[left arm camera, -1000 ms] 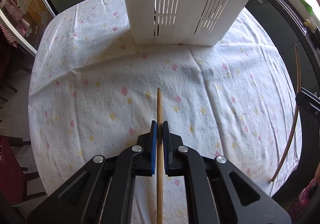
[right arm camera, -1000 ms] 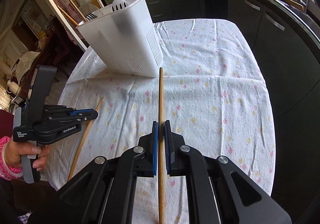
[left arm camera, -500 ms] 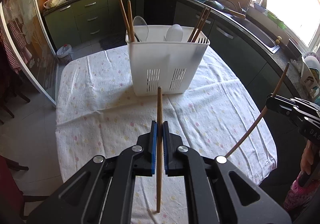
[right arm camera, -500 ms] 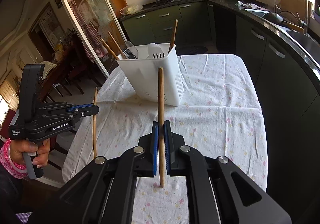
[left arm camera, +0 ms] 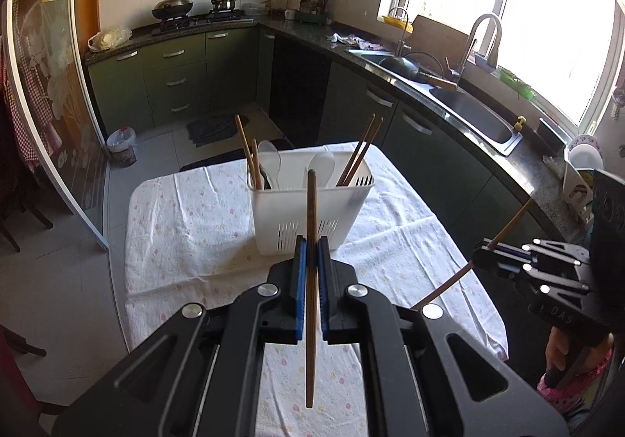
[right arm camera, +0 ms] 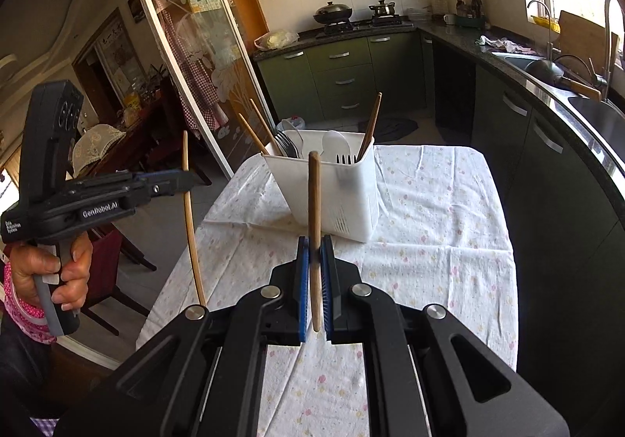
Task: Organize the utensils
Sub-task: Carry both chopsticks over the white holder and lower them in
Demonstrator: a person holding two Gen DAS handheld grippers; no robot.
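A white slotted utensil caddy (left arm camera: 308, 206) stands on the table and holds chopsticks, spoons and forks; it also shows in the right wrist view (right arm camera: 336, 194). My left gripper (left arm camera: 311, 245) is shut on a wooden chopstick (left arm camera: 311, 280), held upright above the table's near end. My right gripper (right arm camera: 314, 245) is shut on another wooden chopstick (right arm camera: 313, 210), also upright. Each gripper shows in the other's view: the right one (left arm camera: 484, 255) with its chopstick (left arm camera: 508, 230), the left one (right arm camera: 183, 179) with its chopstick (right arm camera: 189, 218).
The table wears a white floral cloth (left arm camera: 187, 226). Dark green kitchen cabinets (left arm camera: 175, 73), a counter with a sink (left arm camera: 468, 112) and a stove lie behind. A glass sliding door (right arm camera: 187, 58) stands to the left. Chairs sit by the table's left side.
Both grippers have risen and pulled back from the table, tilting up so the kitchen fills the views. The caddy looks farther away. Both chopsticks stay gripped.
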